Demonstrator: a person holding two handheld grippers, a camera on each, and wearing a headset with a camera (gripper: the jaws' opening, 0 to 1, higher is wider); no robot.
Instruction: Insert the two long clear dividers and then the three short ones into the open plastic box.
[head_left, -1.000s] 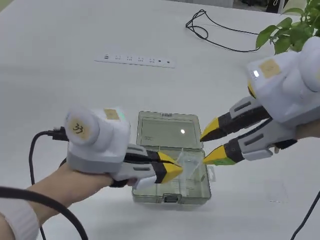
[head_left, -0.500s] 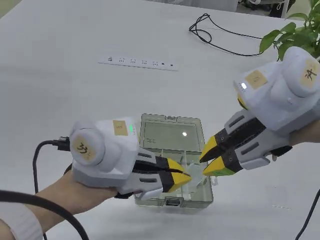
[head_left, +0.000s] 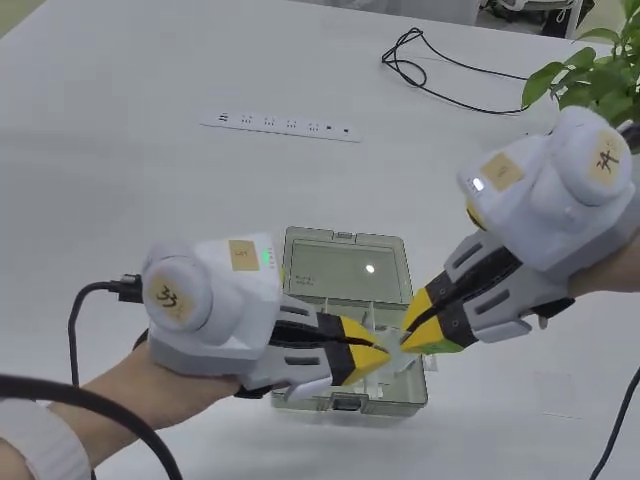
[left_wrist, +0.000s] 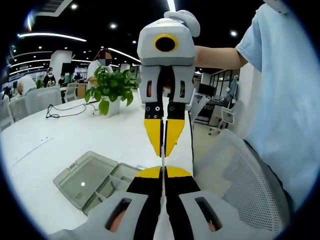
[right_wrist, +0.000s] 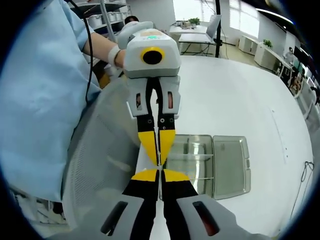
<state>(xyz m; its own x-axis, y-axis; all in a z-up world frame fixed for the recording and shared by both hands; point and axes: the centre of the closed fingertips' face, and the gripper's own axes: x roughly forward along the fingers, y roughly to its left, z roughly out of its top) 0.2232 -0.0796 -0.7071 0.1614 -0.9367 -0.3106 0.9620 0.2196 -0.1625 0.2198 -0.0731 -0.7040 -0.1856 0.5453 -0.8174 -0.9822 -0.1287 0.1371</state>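
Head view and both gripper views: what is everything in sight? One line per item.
table: 1, white, under everything
box: 1, clear greenish, lid open flat, on the table below the grippers
divider: 1, clear, held between the two grippers' tips above the box
power strip: 1, white, on the table beyond the box
cable: 1, black, looped at the far side of the table
plant: 1, green, far right corner
chair: 1, white mesh, beside the table
left gripper: white, yellow tips, shut on the divider
right gripper: white, yellow tips, shut on the divider
sleeve: light blue, the person's
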